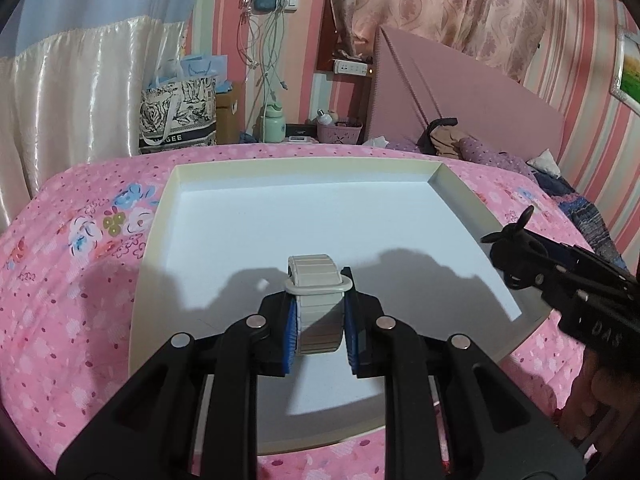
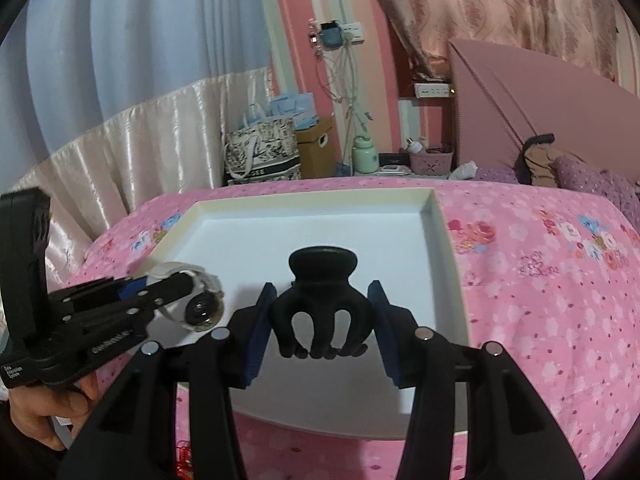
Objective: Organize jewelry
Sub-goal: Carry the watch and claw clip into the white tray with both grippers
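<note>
A white tray [image 1: 468, 196] with a pale blue floor lies on the pink bed. My left gripper [image 1: 320, 320] is shut on a wristwatch [image 1: 318, 312] with a cream link strap, held just above the tray's near part. From the right wrist view the watch [image 2: 200, 304] shows its round dark face beside the left gripper [image 2: 180, 284]. My right gripper [image 2: 322, 320] is shut on a black claw hair clip [image 2: 320, 300], over the tray [image 2: 448, 248]. In the left wrist view the clip [image 1: 516, 240] sticks out of the right gripper [image 1: 524, 256] above the tray's right rim.
The pink floral bedspread [image 1: 80, 280] surrounds the tray. Purple pillows [image 1: 480, 148] and a pink headboard [image 1: 460, 92] lie at the far right. A floral tote bag [image 1: 178, 116], a green bottle [image 1: 273, 124] and a pink basket [image 1: 340, 130] stand beyond the bed. A person's hand [image 2: 44, 412] grips the left tool.
</note>
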Tool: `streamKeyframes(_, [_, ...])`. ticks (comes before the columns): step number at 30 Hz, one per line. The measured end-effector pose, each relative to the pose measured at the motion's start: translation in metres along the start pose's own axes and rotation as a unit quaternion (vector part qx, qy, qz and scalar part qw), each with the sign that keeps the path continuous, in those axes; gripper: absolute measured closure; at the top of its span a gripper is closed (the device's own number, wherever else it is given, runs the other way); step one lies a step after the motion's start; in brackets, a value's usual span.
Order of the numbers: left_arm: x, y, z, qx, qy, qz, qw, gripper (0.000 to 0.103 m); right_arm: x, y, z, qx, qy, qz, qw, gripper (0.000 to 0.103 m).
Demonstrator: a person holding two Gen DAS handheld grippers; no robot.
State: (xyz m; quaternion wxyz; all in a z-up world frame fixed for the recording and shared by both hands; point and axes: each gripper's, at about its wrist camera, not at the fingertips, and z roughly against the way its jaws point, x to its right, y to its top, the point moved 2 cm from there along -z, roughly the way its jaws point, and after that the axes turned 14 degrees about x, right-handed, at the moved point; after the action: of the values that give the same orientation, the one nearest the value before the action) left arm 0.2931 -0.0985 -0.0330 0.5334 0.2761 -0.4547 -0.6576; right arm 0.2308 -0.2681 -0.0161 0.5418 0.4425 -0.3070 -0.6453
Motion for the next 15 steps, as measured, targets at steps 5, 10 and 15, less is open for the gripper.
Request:
streamKeyframes(5, [-0.006, -0.004, 0.004, 0.000, -0.008, 0.008, 0.9999, 0.085, 0.005, -0.004, -0.006, -0.010, 0.005, -0.014, 1.000, 0.056])
streamKeyframes(10, [-0.006, -0.008, 0.002, -0.018, -0.010, 0.005, 0.9998, 0.085, 0.005, -0.010, -0.013, -0.047, -0.011, -0.002, 0.999, 0.056])
streamKeyframes(15, [-0.009, -0.017, -0.003, -0.047, 0.016, -0.005, 0.9987, 0.085, 0.002, -0.026, -0.022, -0.120, -0.043, 0.050, 0.991, 0.056])
